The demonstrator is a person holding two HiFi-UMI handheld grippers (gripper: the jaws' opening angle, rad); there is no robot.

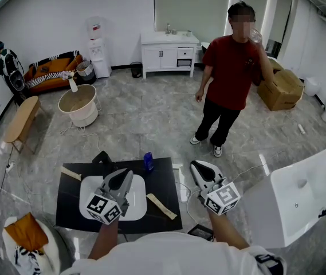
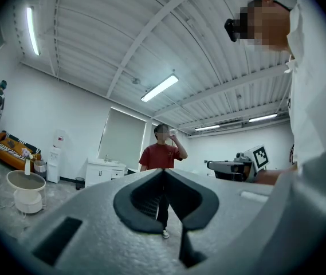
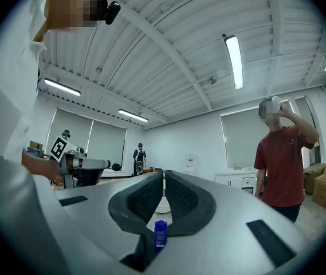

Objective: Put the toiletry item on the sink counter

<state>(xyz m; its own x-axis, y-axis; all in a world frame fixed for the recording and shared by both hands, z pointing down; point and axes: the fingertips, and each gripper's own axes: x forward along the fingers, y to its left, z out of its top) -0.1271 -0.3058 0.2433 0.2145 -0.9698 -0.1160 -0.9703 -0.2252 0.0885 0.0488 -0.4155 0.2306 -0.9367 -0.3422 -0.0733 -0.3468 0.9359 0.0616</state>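
A small blue bottle (image 1: pixel 148 161) stands at the far edge of a black table (image 1: pixel 77 211); in the right gripper view the blue bottle (image 3: pixel 160 234) shows low down through the gap behind the jaws. My left gripper (image 1: pixel 128 175) hovers over a white tray (image 1: pixel 140 202) on that table, jaws shut with nothing between them (image 2: pixel 164 173). My right gripper (image 1: pixel 198 167) is held off the table's right side, also shut and empty (image 3: pixel 164 176). A white sink basin (image 1: pixel 300 193) sits to my right. A white vanity with a faucet (image 1: pixel 168 50) stands against the far wall.
A person in a red shirt (image 1: pixel 228 73) stands in the middle of the floor, drinking. Two wooden sticks (image 1: pixel 161 205) (image 1: pixel 70 173) lie on the table. A bucket (image 1: pixel 79 105), a bench (image 1: pixel 20 119), cardboard boxes (image 1: pixel 283 87) and a water dispenser (image 1: pixel 98 50) line the room.
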